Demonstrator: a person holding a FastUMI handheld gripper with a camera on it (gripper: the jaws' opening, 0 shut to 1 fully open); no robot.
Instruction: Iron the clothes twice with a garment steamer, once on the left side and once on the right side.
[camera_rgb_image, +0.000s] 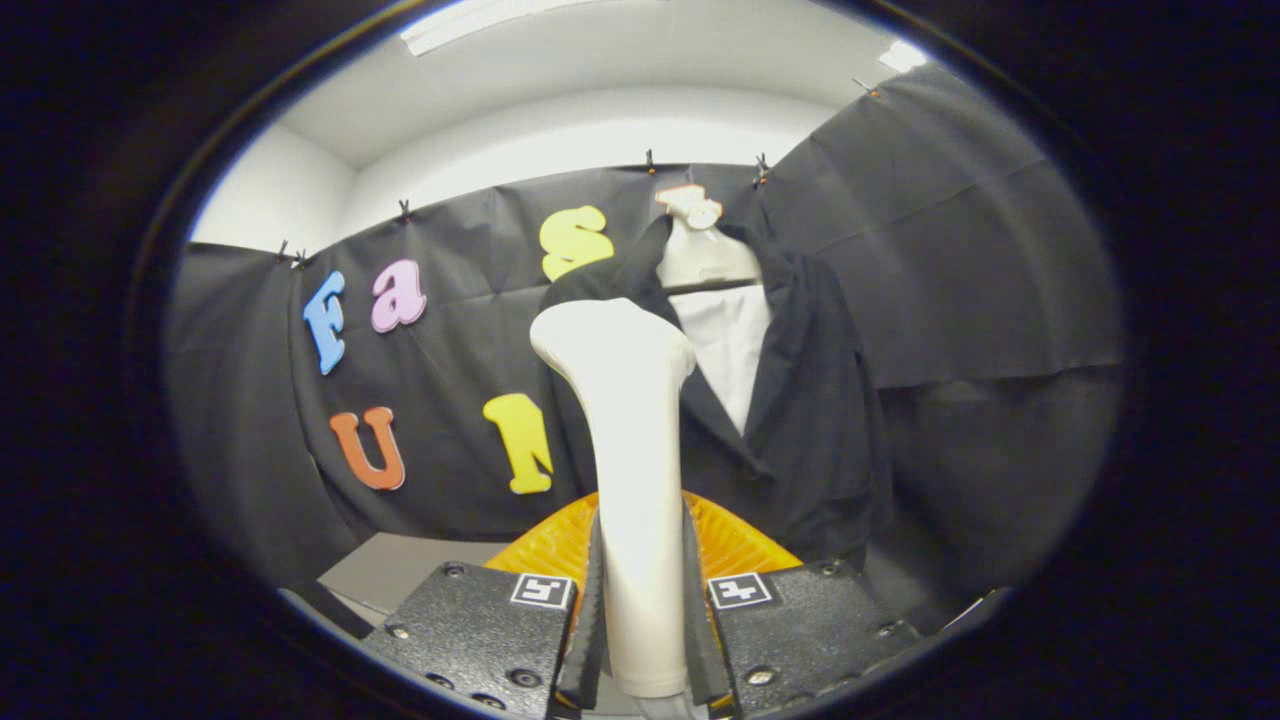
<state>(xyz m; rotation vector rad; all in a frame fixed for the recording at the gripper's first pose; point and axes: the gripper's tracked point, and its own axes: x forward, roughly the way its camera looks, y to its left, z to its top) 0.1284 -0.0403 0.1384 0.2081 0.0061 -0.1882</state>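
White steamer (630, 450) clamped between tongs (640, 620); black jacket (800, 420) beyond.

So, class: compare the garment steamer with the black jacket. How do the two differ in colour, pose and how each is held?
The garment steamer is white and rigid; the black jacket is dark, soft cloth. The steamer stands upright, clamped between the gripper fingers; the jacket hangs on a white hanger beyond them, against the booth wall. Both are upright.

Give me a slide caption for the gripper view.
Gripper clamps white garment steamer upright before hanging black jacket.
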